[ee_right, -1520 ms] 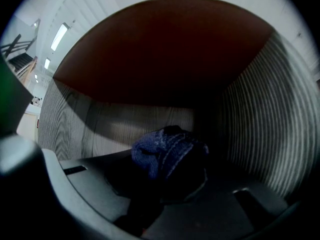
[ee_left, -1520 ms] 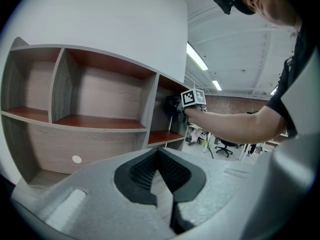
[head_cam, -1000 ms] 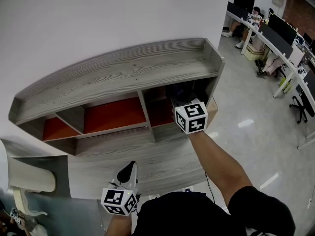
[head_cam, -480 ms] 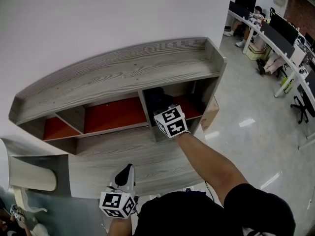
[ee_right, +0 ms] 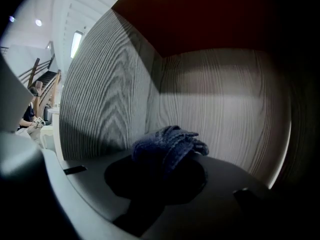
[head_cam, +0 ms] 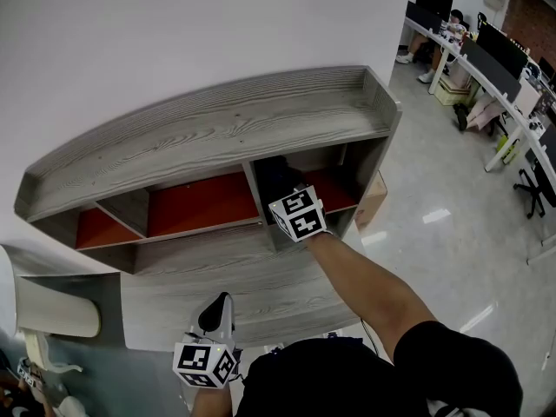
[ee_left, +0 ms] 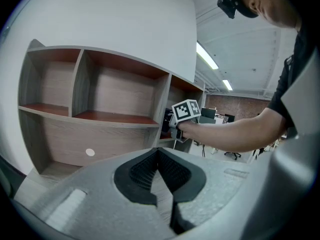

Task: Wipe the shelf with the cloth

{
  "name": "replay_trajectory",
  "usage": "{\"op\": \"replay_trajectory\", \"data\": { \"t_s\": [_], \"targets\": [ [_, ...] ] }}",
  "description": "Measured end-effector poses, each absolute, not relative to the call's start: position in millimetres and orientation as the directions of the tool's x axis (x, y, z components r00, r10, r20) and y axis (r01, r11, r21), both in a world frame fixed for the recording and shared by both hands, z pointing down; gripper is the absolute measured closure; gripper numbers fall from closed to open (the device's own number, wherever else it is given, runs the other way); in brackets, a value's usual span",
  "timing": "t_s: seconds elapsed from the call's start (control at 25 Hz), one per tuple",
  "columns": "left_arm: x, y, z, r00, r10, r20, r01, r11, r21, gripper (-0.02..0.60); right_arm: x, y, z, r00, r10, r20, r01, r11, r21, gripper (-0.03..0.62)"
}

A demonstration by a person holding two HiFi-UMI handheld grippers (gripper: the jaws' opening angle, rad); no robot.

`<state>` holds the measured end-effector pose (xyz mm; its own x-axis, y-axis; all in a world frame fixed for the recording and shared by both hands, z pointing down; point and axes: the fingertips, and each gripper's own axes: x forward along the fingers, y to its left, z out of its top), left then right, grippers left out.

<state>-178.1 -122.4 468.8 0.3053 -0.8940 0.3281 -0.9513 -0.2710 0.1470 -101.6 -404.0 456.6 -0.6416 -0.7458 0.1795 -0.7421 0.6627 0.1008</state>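
Note:
The grey wooden shelf unit [head_cam: 217,124] has red-lined compartments and stands against a white wall. My right gripper [head_cam: 295,214] reaches into the right compartment, close to its left divider [head_cam: 261,205]. In the right gripper view the right gripper [ee_right: 167,159] is shut on a bunched dark blue cloth [ee_right: 169,143], which faces the compartment's grey back wall [ee_right: 215,109]. My left gripper [head_cam: 217,313] hangs low in front of the unit's lower board. In the left gripper view the left gripper [ee_left: 159,159] is shut with nothing in it, and the right gripper's marker cube [ee_left: 186,110] shows at the shelf.
Two more compartments [head_cam: 204,202] lie to the left of the one being worked in. A cardboard box [head_cam: 375,196] stands on the floor at the unit's right end. Office desks with seated people [head_cam: 460,42] are at far right. A pale chair [head_cam: 52,307] is at lower left.
My right gripper has swept left with the cloth, from the right side of the right compartment to its left divider. The left gripper has dropped slightly.

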Motion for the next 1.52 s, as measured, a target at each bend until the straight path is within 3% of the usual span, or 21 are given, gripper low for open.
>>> {"op": "replay_trajectory", "data": {
  "t_s": [1.0,1.52],
  "targets": [
    [-147,-145,469,0.386,-0.866,0.319,-0.922,-0.356,0.149,0.572,16,-437,465,-0.435,-0.878,0.199,-0.874,0.464,0.141,0.519],
    [-144,-143,469,0.393,-0.864,0.315,-0.919,-0.362,0.154,0.572,40,-442,466,-0.384,-0.900,0.207,-0.898,0.416,0.143,0.519]
  ]
}}
